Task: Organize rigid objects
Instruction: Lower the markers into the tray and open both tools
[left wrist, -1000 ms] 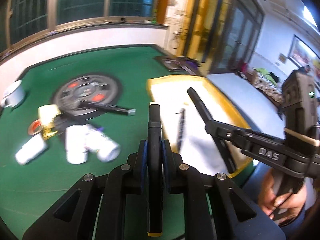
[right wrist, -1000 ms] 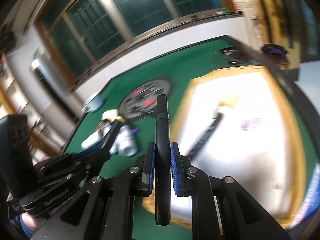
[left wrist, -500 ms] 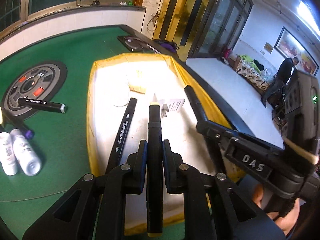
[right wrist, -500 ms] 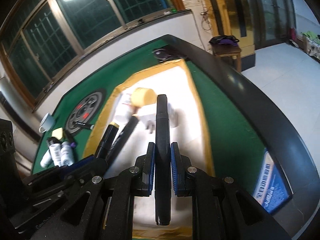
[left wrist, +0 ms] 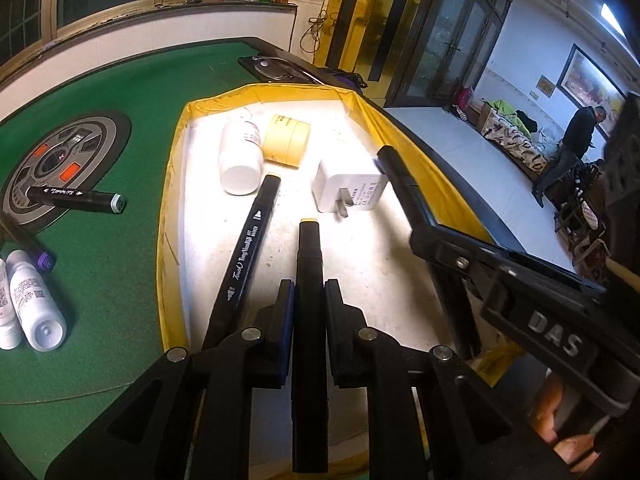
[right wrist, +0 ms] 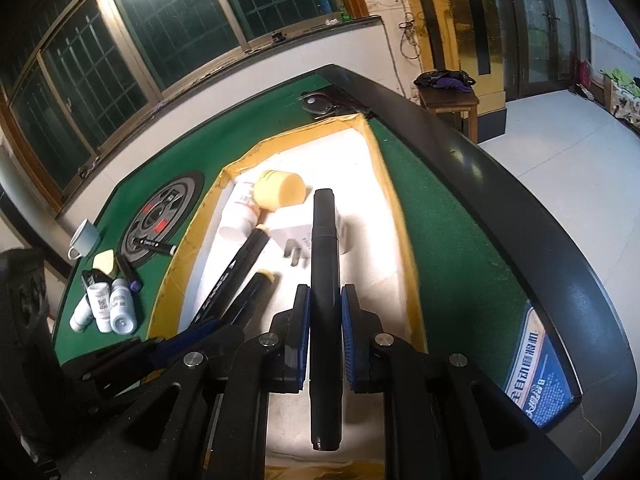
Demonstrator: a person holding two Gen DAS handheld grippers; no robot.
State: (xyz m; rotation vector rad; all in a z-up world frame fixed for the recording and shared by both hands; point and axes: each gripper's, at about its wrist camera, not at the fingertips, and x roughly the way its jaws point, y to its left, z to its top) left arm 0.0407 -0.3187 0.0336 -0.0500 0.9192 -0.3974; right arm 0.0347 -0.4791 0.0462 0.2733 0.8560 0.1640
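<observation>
We hold two markers over the tray [left wrist: 172, 200], one in each gripper, and the sorting is, by our reading, a little past halfway. The left gripper [left wrist: 308, 300] is clamped on a yellow-tipped marker [left wrist: 308, 264] that points forward and down at the white tray floor; the right gripper [right wrist: 324, 304] is clamped on a black marker [right wrist: 325, 248], its far end hanging above the charger [left wrist: 348, 192]. Already inside the tray, ahead of the left gripper's fingers, lie a long marker [left wrist: 250, 240] just to the left, a white bottle [left wrist: 240, 160] and a yellow tape roll [left wrist: 286, 140] farther ahead, and the charger ahead and slightly right. Neither held marker is set down yet; whether their tips touch the floor we cannot tell. Well off to the left of the left gripper, on the green table [left wrist: 100, 280], items remain to be gathered: a loose marker [left wrist: 72, 198] on the round dial, a purple-capped marker [left wrist: 28, 244], and two small bottles [left wrist: 36, 308] lying side by side. The right wrist view adds a mug [right wrist: 84, 238] and a yellow block [right wrist: 105, 262] beyond that cluster, far left of the right gripper. We judge that releasing both markers comes next, then several more trips to the left pile.
</observation>
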